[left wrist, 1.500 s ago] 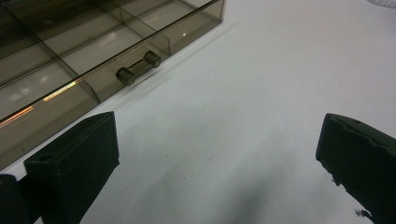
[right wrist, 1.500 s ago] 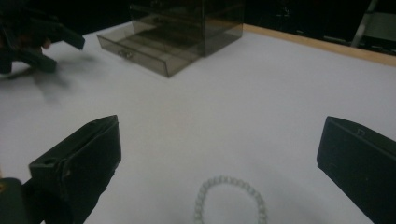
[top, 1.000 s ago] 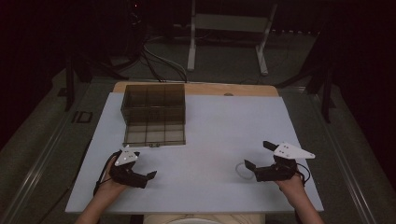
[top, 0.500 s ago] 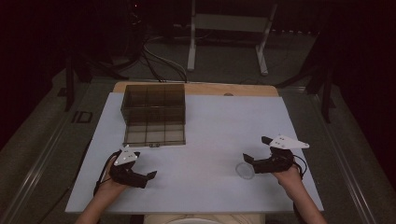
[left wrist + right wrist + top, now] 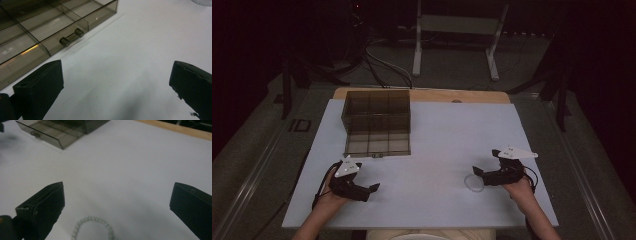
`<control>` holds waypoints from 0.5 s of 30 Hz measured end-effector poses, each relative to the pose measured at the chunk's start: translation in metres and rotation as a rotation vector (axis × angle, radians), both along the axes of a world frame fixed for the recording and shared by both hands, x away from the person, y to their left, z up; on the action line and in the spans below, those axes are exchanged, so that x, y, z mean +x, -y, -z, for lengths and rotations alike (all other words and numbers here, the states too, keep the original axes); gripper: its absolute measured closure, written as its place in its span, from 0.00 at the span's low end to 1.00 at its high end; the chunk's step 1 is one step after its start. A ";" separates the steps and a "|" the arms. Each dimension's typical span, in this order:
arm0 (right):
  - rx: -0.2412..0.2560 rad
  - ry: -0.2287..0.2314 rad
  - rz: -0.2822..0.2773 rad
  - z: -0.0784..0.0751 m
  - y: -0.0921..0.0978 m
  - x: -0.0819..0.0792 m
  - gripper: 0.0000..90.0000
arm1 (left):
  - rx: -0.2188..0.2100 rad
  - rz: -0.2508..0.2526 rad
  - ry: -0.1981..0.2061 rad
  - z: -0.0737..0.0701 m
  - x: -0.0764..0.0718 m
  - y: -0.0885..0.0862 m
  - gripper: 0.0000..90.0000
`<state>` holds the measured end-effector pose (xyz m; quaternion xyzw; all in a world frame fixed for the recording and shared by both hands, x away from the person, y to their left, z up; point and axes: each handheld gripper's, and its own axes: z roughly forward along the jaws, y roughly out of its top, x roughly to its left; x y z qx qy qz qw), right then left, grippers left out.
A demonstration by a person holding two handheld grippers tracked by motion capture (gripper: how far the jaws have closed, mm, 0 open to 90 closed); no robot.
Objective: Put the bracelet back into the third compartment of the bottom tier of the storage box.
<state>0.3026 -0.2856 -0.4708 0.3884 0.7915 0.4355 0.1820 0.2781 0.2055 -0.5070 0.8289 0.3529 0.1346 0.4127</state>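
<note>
A pale bead bracelet (image 5: 473,183) lies flat on the white table, a loop of small beads (image 5: 92,228) low in the right gripper view. My right gripper (image 5: 479,174) hovers just beside and above it, open (image 5: 117,207), with its jaws wide apart and nothing between them. A smoky clear compartment box (image 5: 377,125) stands at the back left, its drawer pulled out toward me, with a small bar handle (image 5: 71,37). Open as well, my left gripper (image 5: 371,190) sits in front of that drawer (image 5: 115,87), holding nothing.
The white tabletop (image 5: 437,145) has a wooden strip (image 5: 462,95) along its far edge. Beyond it stand a metal stand (image 5: 457,30) and cables on a dark floor. The edge of the bracelet (image 5: 203,2) shows far off in the left gripper view.
My right gripper has shifted slightly up and back from the bracelet, which now lies fully uncovered. The left gripper and the box have not moved.
</note>
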 end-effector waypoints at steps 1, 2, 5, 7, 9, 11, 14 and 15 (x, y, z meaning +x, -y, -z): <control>-0.002 -0.004 0.000 0.001 0.001 0.000 0.00 | -0.003 0.000 0.000 0.000 0.000 0.000 0.01; -0.006 -0.008 0.001 0.002 0.001 0.001 0.00 | 0.000 -0.006 0.003 0.000 0.000 0.000 0.01; -0.012 -0.021 0.006 0.006 0.002 0.001 0.00 | -0.002 -0.009 0.003 0.000 0.000 0.000 0.01; -0.020 -0.026 0.013 0.008 0.003 0.001 0.00 | -0.003 -0.004 0.002 0.000 0.000 0.000 0.01; -0.030 -0.031 0.013 0.010 0.004 0.001 0.05 | 0.001 -0.002 0.000 0.000 0.000 0.000 0.01; -0.037 -0.040 0.018 0.011 0.005 0.000 0.05 | 0.000 -0.001 -0.001 0.000 0.000 0.000 0.01; -0.049 -0.066 0.011 0.014 0.006 0.001 0.07 | -0.003 -0.002 -0.001 0.000 0.000 0.000 0.01; -0.052 -0.073 0.008 0.015 0.005 0.001 0.08 | -0.003 -0.005 -0.001 0.000 0.000 0.000 0.01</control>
